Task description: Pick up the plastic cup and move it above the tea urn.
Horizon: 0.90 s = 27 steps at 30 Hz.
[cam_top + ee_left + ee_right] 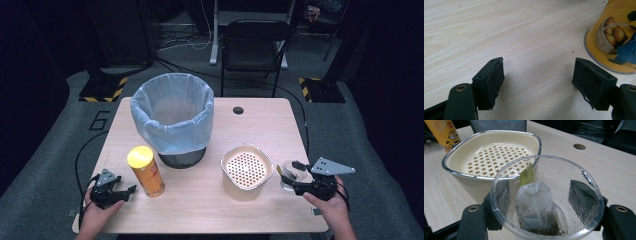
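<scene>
A clear plastic cup with a used tea bag and its green tag inside stands at the table's right side. My right gripper is shut on the cup, one pad pressed on each side of its wall. From above, the cup and right gripper sit just right of a cream perforated strainer bowl. My left gripper rests open near the front left corner. Nothing lies between its pads, and a yellow chips can stands just beyond its right jaw.
A bin lined with a light blue bag stands at the back left of the wooden table. The chips can is in front of it. A cable hole is near the far edge, with a black chair behind.
</scene>
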Available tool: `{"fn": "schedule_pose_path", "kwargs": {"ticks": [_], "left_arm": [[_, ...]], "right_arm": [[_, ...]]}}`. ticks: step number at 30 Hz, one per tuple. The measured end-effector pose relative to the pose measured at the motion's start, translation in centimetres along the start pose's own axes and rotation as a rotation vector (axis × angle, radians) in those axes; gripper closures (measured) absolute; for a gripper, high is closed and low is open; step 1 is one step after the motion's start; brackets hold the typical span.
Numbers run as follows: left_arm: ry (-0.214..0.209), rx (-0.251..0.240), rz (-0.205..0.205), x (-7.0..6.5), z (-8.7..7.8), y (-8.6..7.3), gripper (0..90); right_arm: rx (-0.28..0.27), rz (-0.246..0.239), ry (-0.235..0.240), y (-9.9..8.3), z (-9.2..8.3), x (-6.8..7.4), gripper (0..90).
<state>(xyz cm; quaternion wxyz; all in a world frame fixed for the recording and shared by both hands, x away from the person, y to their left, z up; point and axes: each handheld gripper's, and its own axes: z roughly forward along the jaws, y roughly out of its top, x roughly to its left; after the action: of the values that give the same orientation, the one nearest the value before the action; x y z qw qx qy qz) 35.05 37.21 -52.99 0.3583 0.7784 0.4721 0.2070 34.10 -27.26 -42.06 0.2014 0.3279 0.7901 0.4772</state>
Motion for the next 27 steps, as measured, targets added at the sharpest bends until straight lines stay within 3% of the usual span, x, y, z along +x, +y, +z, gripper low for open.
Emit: {"fn": "schedule_pose_path", "kwargs": {"ticks": [3,12,18,27], "left_arm": [[0.0,0.0,0.001,0.0,0.0,0.0,25.1],[-0.002,-0.002,-0.003,0.0,0.0,0.0,25.1],[-0.001,0.0,-0.001,0.0,0.0,0.0,25.1],[-0.003,0.0,-0.003,0.0,0.0,0.0,25.1]], "right_arm": [[-0.008,-0.009,-0.019,0.9,-0.3,-0.3,32.7],[-0.041,-0.031,-0.018,3.8,-0.2,-1.0,31.9],[-0.041,-0.063,-0.043,5.7,0.7,-1.7,32.1],[-0.005,-0.099,-0.037,7.0,2.1,-2.0,32.2]]}}
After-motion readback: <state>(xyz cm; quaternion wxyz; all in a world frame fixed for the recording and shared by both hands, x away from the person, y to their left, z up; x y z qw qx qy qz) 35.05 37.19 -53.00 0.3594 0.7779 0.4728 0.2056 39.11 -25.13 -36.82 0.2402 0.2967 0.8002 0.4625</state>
